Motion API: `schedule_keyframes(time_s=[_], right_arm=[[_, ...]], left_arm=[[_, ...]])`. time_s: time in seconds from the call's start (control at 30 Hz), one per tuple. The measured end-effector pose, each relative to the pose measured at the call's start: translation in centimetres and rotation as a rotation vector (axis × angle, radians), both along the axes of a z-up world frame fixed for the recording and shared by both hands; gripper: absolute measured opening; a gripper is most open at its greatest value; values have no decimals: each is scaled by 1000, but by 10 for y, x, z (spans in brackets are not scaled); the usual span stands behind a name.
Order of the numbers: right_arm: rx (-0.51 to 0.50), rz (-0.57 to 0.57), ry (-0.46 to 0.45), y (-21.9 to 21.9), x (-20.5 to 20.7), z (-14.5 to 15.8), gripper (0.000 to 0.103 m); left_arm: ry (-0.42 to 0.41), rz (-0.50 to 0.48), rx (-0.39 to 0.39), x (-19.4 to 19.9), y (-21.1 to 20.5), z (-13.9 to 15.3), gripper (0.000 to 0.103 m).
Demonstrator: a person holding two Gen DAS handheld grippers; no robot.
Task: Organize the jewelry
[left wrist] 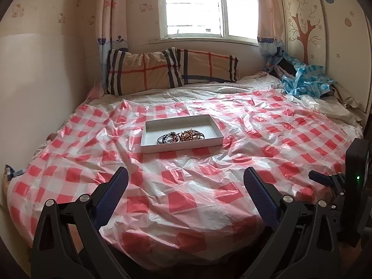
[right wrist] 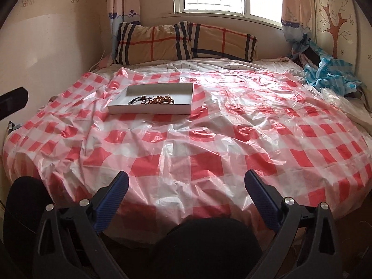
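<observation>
While the white tray (left wrist: pixel 148 125) is sitting on the red-checked plastic sheet (left wrist: pixel 186 186), you are holding the left gripper (left wrist: pixel 186 181) and right gripper (right wrist: pixel 186 181) well short of it, jaws apart and empty; the bracelets (left wrist: pixel 181 136) are lying heaped inside the tray.

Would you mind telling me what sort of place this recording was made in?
Most likely a child's bedroom: a bed under a red checked plastic sheet, two plaid pillows below a curtained window, and cartoon wallpaper.
</observation>
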State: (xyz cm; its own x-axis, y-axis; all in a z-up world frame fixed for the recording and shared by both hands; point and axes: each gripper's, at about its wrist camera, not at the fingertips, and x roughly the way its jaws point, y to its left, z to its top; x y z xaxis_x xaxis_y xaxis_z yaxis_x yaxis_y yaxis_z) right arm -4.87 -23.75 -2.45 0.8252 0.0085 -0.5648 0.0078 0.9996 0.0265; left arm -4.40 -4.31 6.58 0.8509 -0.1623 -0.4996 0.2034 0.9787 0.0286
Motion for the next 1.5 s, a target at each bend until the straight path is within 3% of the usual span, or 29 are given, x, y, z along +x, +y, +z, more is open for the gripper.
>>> schedule_keyframes(time_s=[0.17,0.3,0.5,0.6,0.77,1.2,1.5], right_arm=[[-27,-20,-39,5,-3,-4,95],[-58,-32,-55,7,-4,-5,96],[-106,-44,-81,7,-7,-8,96],[-79,-66,-53,-1,-1,-14,96],[-17,-109,-36,-12,4,-15,96],[-88,-119,-33,1,10,-17,96],[-82,-97,-22,4,11,-17,96]], left_arm=[[45,-10,23,1,-3,-24,95],[107,-5,39,12,1,-60,95],[192,10,8,33,14,-109,95],[222,-4,6,41,16,-122,95],[233,-38,-14,47,16,-131,95],[260,-35,-14,55,17,-138,95],[221,1,70,51,11,-133,95]])
